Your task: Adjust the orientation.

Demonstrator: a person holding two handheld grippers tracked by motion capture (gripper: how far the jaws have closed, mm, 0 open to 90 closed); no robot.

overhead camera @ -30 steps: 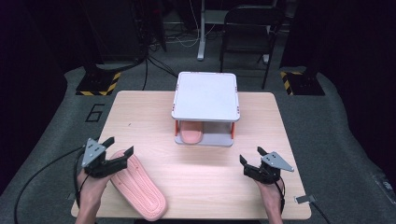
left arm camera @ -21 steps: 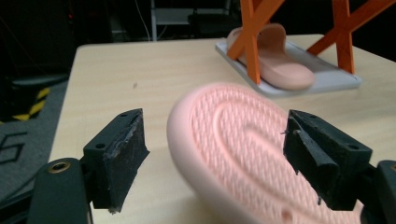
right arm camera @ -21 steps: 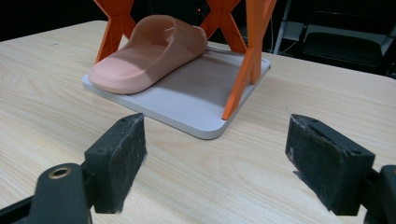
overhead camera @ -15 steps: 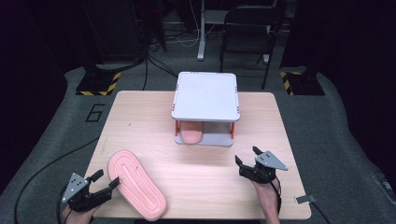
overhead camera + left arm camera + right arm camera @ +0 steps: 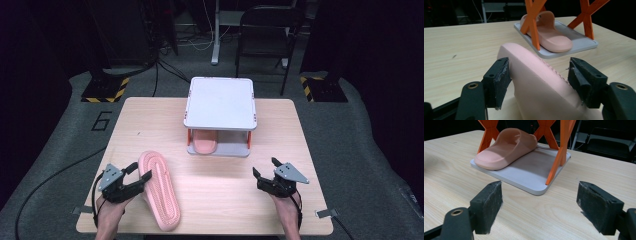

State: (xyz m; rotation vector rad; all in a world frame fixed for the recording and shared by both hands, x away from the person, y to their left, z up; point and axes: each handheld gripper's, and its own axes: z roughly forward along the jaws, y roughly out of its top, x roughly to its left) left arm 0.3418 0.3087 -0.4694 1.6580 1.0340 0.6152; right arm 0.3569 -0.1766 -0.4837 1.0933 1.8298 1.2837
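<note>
Fingers of the left gripper [image 5: 134,175], just closing, straddle but don't yet clamp the pink slide sandal [image 5: 541,87] on the worktop [image 5: 150,120]; its mate [image 5: 204,141] already sits in the two-tier rack [image 5: 220,102]. Right gripper [image 5: 265,170] waits open.

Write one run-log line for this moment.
left tongs: closing around loose pink slipper | right tongs: open, idle | second slipper: on rack shelf

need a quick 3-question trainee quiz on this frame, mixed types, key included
1. True or false: the left gripper has its jaws on either side of the loose pink slipper.
2. Where is the second slipper? A) on the rack's top shelf B) on the rack's bottom tray C) on the floor
3. What, if anything, is between the jaws of the right gripper?

Key: 1 true; 2 B; 3 nothing, they stand open above the table.
</note>
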